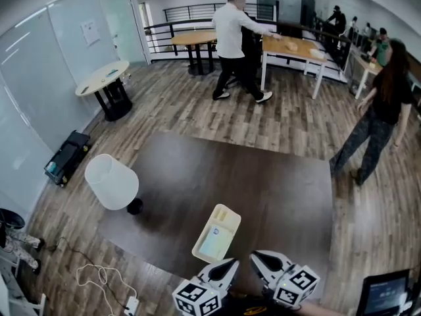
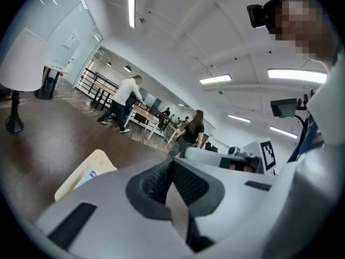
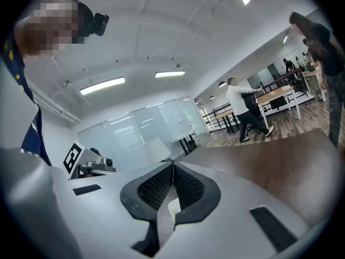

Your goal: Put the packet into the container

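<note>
- The packet point(image 1: 215, 242) lies inside the cream container point(image 1: 227, 211), near the front edge of the dark tabletop point(image 1: 263, 176).
- The left gripper point(image 2: 172, 163) has its jaws pressed together on nothing, near the container.
- The right gripper point(image 3: 172, 166) has its jaws together, also empty.

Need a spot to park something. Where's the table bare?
The dark brown tabletop is bare beyond and right of the cream rectangular container, to its far edge. Crowded: the near edge, with container, left gripper and right gripper; the white-shaded lamp takes the left corner.
</note>
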The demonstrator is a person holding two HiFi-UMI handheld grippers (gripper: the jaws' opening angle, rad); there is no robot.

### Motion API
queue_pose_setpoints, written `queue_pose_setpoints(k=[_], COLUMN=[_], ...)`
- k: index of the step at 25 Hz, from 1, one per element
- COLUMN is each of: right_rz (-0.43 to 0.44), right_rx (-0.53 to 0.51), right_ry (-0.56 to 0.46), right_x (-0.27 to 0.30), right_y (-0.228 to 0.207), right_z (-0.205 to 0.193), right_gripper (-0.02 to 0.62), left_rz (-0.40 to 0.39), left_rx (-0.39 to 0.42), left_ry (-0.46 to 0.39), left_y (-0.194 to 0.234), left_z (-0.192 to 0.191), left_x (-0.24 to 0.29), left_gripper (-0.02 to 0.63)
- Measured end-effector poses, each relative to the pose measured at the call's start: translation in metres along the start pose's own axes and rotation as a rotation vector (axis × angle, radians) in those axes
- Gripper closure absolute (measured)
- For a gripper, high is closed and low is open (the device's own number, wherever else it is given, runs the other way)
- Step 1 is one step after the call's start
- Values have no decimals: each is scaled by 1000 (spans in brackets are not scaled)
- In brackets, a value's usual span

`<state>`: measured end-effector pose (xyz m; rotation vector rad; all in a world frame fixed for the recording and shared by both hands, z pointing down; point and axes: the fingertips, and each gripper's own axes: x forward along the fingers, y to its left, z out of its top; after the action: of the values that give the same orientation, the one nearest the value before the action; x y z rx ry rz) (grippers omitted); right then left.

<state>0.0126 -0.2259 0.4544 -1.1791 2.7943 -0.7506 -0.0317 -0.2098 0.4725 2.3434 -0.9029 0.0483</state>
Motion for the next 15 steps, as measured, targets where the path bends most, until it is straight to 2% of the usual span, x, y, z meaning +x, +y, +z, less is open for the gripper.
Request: queue_pose_setpoints(k=[15], right_rz=[-16], right_rx=[-4], right_ry=[6], right_x=[-4], right_y=[-2], right_z=[3], right_gripper=[584], left_rz=[-6], left_rx=[-38], left_ry=[9], left_y=[3], left_z=[-1], left_x=[7], left_gripper=[606])
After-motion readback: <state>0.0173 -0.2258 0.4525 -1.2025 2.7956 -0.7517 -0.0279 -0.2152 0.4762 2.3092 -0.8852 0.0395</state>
